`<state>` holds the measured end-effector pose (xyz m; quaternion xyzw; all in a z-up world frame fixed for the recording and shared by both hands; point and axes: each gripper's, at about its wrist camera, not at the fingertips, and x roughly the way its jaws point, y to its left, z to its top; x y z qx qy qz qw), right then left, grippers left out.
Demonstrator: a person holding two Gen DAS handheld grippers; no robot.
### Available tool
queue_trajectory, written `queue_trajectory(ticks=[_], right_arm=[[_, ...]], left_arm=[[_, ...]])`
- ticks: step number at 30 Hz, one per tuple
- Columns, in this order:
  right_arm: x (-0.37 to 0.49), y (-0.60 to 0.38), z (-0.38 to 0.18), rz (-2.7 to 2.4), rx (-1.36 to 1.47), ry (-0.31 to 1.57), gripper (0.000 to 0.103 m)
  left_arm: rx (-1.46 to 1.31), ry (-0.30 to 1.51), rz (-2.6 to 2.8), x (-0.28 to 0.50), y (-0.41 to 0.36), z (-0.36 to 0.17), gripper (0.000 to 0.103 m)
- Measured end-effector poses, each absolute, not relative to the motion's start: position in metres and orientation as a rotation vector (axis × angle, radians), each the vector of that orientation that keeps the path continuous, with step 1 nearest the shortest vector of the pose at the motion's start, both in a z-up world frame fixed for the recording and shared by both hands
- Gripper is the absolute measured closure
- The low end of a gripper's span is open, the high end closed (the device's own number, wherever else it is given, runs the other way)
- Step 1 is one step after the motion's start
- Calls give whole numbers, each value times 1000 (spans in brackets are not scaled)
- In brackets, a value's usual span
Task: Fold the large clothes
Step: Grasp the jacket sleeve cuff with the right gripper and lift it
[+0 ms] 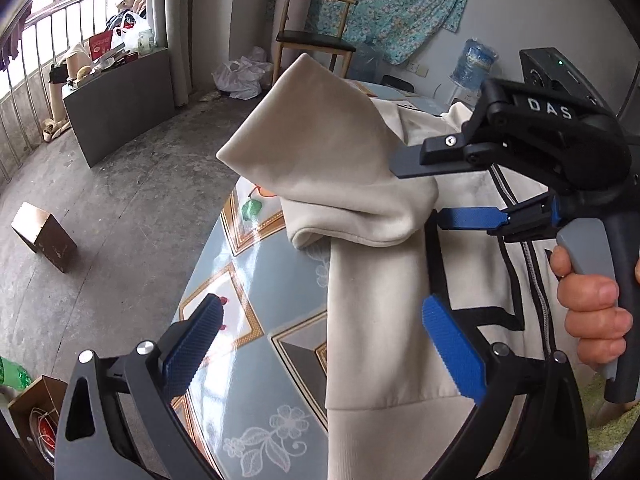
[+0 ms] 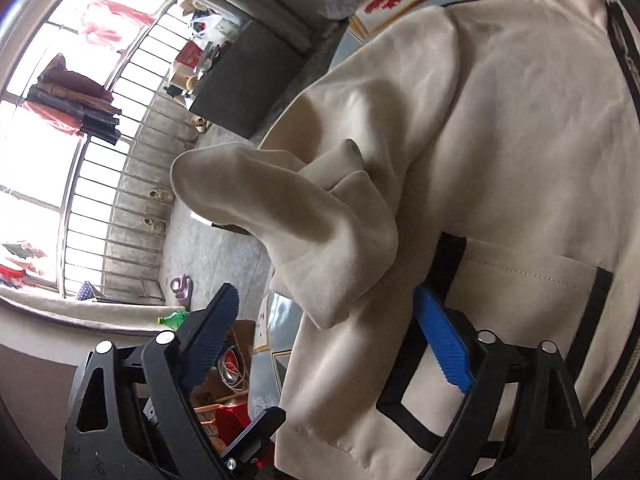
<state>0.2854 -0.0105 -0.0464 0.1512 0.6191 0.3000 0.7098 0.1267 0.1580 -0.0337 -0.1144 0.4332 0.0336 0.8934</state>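
Note:
A cream zip jacket (image 1: 380,340) (image 2: 520,140) with black stripes lies on a table with a blue-grey patterned cloth (image 1: 260,280) (image 2: 400,0). One sleeve (image 1: 320,152) (image 2: 320,240) is doubled over and stands up above the table's left edge. My right gripper (image 1: 418,194) (image 2: 328,340) is open. The sleeve's bunched end sits between its fingers, and the pads do not press on it. My left gripper (image 1: 322,348) is open wide above the jacket's left side near the hem and holds nothing. A hand (image 1: 592,304) grips the right gripper's handle.
The table's left edge drops to a concrete floor with a cardboard box (image 1: 44,236). A grey cabinet (image 1: 120,100) stands by the barred window. A wooden chair (image 1: 316,32) and a water bottle (image 1: 474,64) stand beyond the table. Boxes of clutter (image 2: 232,380) sit below the table's edge.

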Motion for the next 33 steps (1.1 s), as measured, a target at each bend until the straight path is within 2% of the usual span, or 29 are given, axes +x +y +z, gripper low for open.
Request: queue_trajectory(ticks=[8,14,18,22,26,30,33], right_arm=[[343,-24,-19,681,462,1254,29],[383,44,-46,831,361,1364,35],[396,49,-78,792,275,1477,45],[386,38,-89,825,284,1574,63],[364,34,-66,884,177,1538,65],[366,49,-65,861,74,1514,82],[364,61,-50,854,70,1462,87]], left_arm=[[-166,895,116,155,157,-41,5],[-188,947,145,180,161,-54,5],[-210,975,161,187,165,-60,5],[-195,980,174,187,161,-60,5],[-167,986,189,190,160,-61,5],[-161,996,204,191,161,-64,5],[-169,979,209,187,163,-60,5]])
